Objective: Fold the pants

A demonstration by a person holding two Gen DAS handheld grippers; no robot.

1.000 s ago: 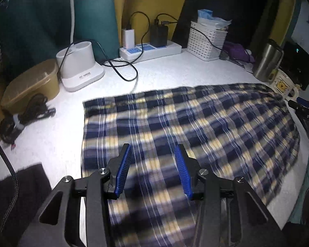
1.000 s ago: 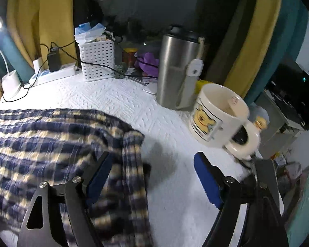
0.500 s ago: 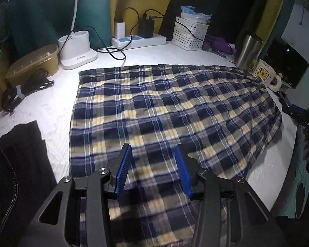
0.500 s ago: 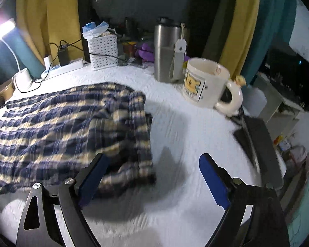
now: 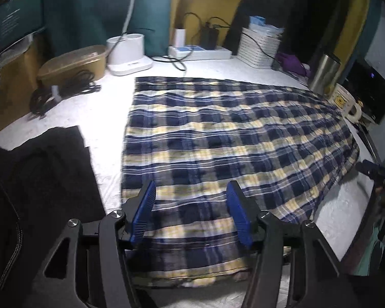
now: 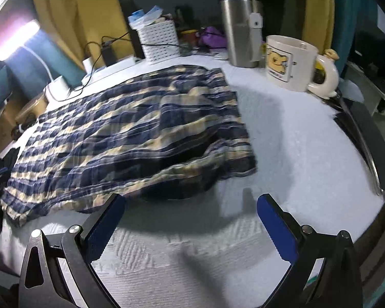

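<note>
both jaws opening, empty: left gripper (image 5: 191, 211) over plaid pants (image 5: 225, 138), right gripper (image 6: 190, 220) just beside them.

Plaid pants (image 6: 131, 133) spread flat on white table cover (image 6: 295, 138), near edge rumpled. Right gripper (image 6: 190, 220) above bare cover, jaws opening, nothing between. Mug (image 6: 290, 64) and steel tumbler (image 6: 237, 30) behind.
</note>
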